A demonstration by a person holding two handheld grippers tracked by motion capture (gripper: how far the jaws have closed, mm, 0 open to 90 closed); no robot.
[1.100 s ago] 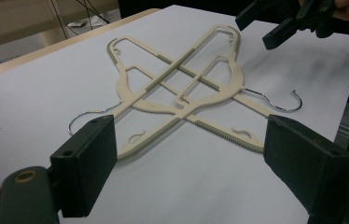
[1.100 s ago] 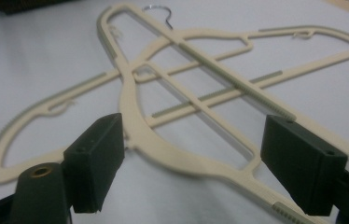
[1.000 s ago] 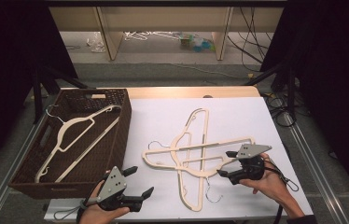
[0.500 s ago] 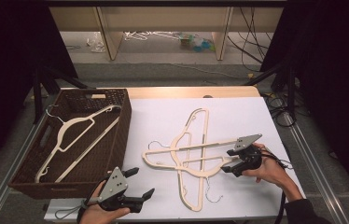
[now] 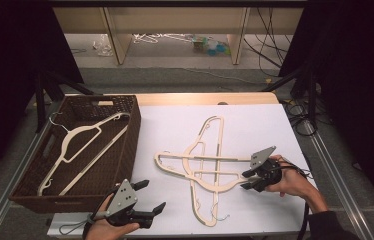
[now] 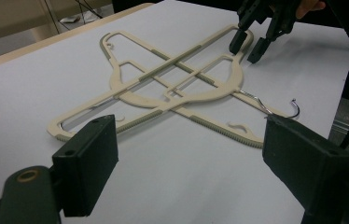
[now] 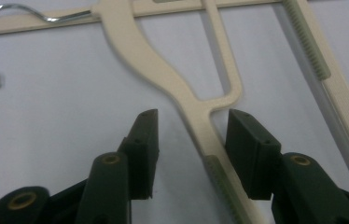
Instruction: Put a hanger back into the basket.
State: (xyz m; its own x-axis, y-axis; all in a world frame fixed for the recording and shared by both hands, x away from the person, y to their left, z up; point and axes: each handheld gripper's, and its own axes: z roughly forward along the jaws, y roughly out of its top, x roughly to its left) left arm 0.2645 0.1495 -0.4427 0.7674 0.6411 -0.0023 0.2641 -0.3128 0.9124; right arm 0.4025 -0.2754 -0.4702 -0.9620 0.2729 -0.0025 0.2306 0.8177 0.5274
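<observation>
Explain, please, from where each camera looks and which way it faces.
High view: above the person's side, facing forward and down on the white table, brown woven basket and two crossed cream plastic hangers; both hands, left gripper, right gripper show.
Left gripper view: rides the left gripper, facing across the table at the hangers; its black jaws stand wide.
Right gripper view: rides the right gripper, facing a hanger arm between its closing jaws, not yet pressed.
Shared: the hangers; the right gripper in the high and left gripper views.

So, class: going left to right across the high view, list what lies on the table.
Wicker basket with one hanger → left gripper → two crossed hangers → right gripper.
</observation>
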